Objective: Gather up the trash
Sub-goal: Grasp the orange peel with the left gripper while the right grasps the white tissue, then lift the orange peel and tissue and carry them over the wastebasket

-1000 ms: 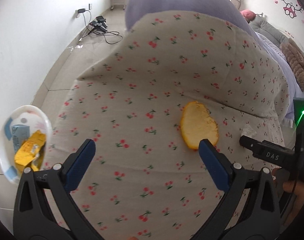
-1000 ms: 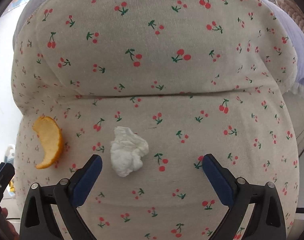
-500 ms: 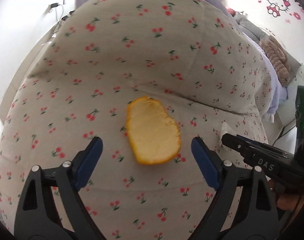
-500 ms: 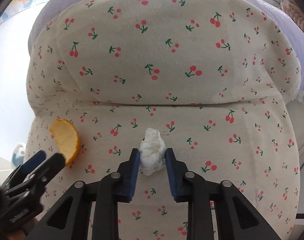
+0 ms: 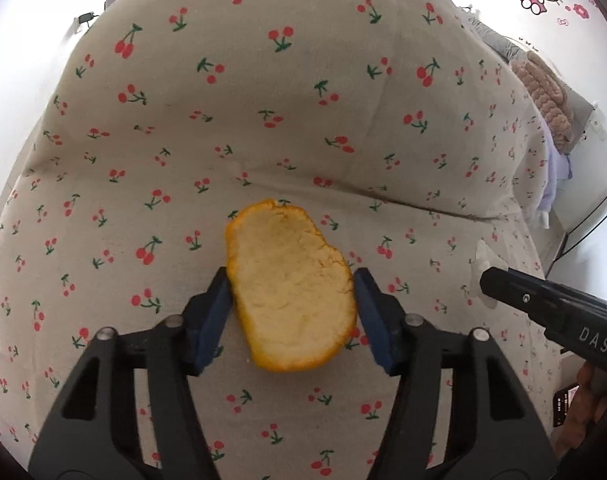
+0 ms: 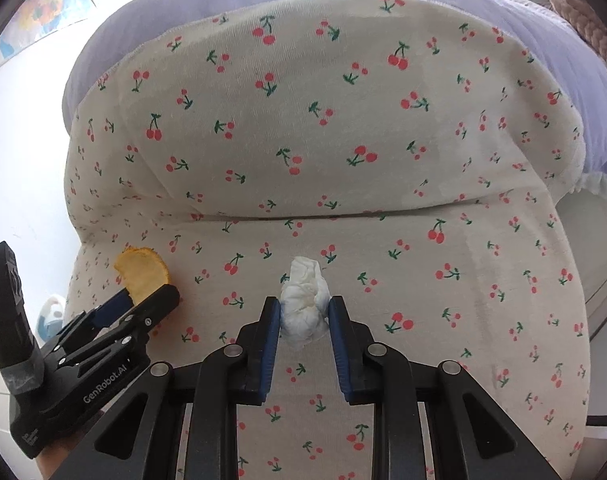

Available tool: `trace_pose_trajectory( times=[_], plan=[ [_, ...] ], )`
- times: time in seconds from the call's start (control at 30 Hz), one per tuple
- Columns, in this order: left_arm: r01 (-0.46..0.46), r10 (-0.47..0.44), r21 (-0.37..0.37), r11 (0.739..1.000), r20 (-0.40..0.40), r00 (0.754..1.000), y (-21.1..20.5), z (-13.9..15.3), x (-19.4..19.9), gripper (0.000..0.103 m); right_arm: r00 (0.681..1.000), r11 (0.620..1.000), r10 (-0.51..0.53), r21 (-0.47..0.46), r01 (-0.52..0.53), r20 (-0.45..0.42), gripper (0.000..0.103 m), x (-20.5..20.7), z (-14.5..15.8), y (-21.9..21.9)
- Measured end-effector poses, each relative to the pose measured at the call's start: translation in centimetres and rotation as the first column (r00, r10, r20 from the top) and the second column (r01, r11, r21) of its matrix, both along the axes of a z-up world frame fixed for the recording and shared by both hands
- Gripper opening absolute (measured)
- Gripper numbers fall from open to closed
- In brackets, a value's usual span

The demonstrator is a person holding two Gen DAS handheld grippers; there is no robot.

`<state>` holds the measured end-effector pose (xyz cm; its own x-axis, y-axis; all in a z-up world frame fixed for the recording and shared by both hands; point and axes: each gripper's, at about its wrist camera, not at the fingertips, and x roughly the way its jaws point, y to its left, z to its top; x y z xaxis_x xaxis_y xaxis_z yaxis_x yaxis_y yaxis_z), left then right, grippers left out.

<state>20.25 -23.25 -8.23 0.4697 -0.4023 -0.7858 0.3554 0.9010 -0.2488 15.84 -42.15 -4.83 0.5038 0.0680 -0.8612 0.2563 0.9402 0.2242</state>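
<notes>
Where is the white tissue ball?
In the right wrist view, the tissue ball sits pinched in the right gripper on the cherry-print cover, right of the orange peel.

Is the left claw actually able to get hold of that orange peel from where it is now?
Probably yes. The left gripper has a finger on each side of the orange peel, which lies on the cherry-print cover with nothing between them. The right gripper is busy elsewhere with the tissue.

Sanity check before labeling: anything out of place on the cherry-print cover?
Two bits of trash on the cover: an orange peel, between the left tool's pads, and a crumpled tissue, clamped in the right tool. Nothing spilled or damaged.
</notes>
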Motion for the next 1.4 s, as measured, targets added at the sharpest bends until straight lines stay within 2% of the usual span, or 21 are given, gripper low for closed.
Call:
trace_pose_trajectory(
  times=[0.1, 0.27, 0.53, 0.77, 1.13, 1.4],
  plan=[
    [0.014, -0.014, 0.001, 1.0, 0.001, 1.0, 0.3, 0.4, -0.2, 0.05, 1.0, 1.0, -0.001, -0.011, 0.001, 0.013, 0.026, -0.3, 1.0, 0.2],
    [0.023, -0.023, -0.004, 1.0, -0.019, 1.0, 1.4, 0.8, -0.9, 0.047, 0.999, 1.0, 0.001, -0.006, -0.001, 0.043, 0.026, -1.6, 2.6, 0.8],
    [0.024, -0.024, -0.04, 0.999, 0.0, 1.0, 4.0, 3.2, -2.7, 0.046, 0.995, 1.0, 0.026, -0.009, -0.025, 0.098, 0.026, -4.0, 5.1, 1.4],
    [0.031, -0.028, -0.061, 0.998, 0.045, 0.999, 6.3, 5.6, -4.3, 0.046, 0.986, 0.996, 0.085, -0.02, -0.083, 0.146, 0.026, -5.4, 7.5, 3.8],
    [0.013, -0.007, -0.056, 0.998, 0.104, 0.995, 9.1, 7.6, -5.9, 0.046, 0.967, 0.985, 0.175, -0.045, -0.169, 0.188, 0.026, -4.7, 8.4, 9.9],
    [-0.037, 0.043, -0.055, 0.998, 0.119, 0.992, 13.2, 8.3, -6.3, 0.046, 0.955, 0.976, 0.219, -0.045, -0.215, 0.201, 0.026, -4.1, 8.8, 12.8]
  ],
)
